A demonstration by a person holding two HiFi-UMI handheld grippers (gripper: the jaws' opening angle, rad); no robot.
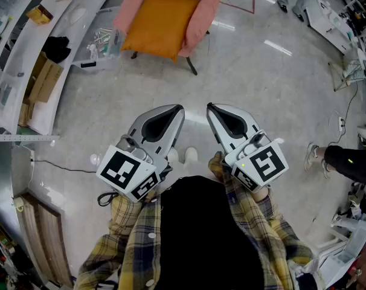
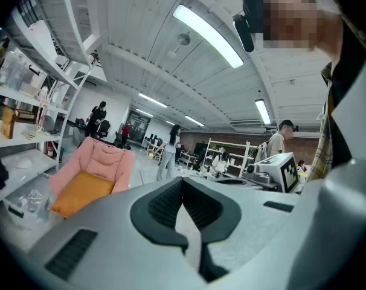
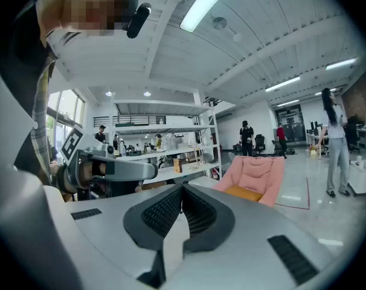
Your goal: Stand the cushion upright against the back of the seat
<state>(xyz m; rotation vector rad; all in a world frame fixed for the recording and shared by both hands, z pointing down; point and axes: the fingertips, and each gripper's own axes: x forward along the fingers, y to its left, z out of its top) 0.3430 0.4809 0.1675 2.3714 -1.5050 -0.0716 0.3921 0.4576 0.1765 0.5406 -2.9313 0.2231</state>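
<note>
An orange cushion [image 1: 159, 24] lies flat on the seat of a pink armchair [image 1: 208, 11] at the top of the head view, well ahead of me. The same cushion [image 2: 81, 192] shows on the chair [image 2: 107, 160] in the left gripper view, and small [image 3: 244, 193] on the chair [image 3: 257, 173] in the right gripper view. My left gripper [image 1: 180, 108] and right gripper [image 1: 209, 106] are held side by side close to my body, far short of the chair. Both have their jaws shut with nothing between them.
White shelving [image 1: 47, 53] with boxes and a clear bin [image 1: 104, 43] stands left of the chair. A seated person's leg and shoe [image 1: 328, 157] are at the right. A cable [image 1: 62, 165] runs over the pale floor. People stand in the background.
</note>
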